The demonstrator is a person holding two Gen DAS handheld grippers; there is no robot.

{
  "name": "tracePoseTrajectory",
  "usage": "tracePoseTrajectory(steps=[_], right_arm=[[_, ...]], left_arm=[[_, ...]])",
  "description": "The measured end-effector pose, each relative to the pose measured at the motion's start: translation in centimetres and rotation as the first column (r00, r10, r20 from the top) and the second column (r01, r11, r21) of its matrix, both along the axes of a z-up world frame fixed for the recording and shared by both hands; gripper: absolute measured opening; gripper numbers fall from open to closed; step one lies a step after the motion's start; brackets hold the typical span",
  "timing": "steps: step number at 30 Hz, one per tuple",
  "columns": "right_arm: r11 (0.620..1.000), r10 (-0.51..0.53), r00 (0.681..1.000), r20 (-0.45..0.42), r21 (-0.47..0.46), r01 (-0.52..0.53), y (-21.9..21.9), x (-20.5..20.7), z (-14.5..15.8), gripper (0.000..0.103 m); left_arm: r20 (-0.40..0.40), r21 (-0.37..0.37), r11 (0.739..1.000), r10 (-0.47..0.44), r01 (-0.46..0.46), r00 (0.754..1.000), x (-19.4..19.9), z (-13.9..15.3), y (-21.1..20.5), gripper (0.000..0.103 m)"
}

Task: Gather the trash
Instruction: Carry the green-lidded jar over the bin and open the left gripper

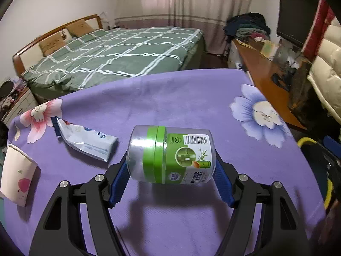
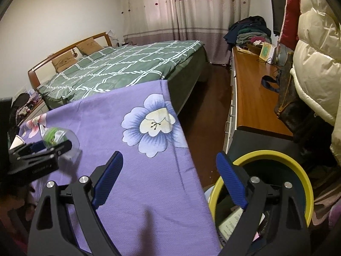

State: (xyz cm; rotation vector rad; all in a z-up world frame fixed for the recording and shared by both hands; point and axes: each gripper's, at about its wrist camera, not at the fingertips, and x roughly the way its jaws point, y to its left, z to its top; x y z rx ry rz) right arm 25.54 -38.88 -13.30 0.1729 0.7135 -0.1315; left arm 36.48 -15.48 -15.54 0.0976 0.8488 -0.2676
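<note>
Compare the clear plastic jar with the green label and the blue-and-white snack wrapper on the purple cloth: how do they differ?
The jar is a rigid, see-through cylinder; the wrapper is a soft, flattened, opaque packet. The jar is held on its side between the fingers of the left gripper, apparently lifted off the purple cloth; the wrapper lies loose on it, untouched. The jar bears a green label with a barcode; the wrapper is blue and white with a torn-looking end. Both seem to be trash not yet binned.

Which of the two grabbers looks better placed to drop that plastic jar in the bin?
The left gripper: its fingers already clamp the jar. The right gripper is open and empty beside the yellow bin.
</note>
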Motion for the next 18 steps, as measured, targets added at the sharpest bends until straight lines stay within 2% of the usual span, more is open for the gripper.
tracePoseTrajectory(steps=[4,9,13,18], right_arm=[[1.0,-0.029,0.999,0.032,0.01,0.029,-1.9,-1.8,1.2,0.085],[0.997,-0.077,0.996,0.043,-0.003,0.077,-5.2,-5.9,2.1,0.085],[0.993,-0.12,0.992,0.041,-0.013,0.121,-7.8,-9.5,2.2,0.085],[0.982,-0.187,0.982,0.032,-0.003,0.188,-11.2,-14.4,1.7,0.085]], left_arm=[[0.004,0.007,0.999,-0.05,0.05,0.999,-1.4,1.0,-1.3,0.07],[0.021,0.003,0.991,-0.13,0.13,0.991,-3.3,2.8,-4.4,0.07],[0.027,-0.005,0.979,-0.206,0.206,0.978,-4.6,3.8,-8.1,0.07],[0.015,-0.014,0.946,-0.322,0.323,0.946,-6.6,4.5,-14.6,0.07]])
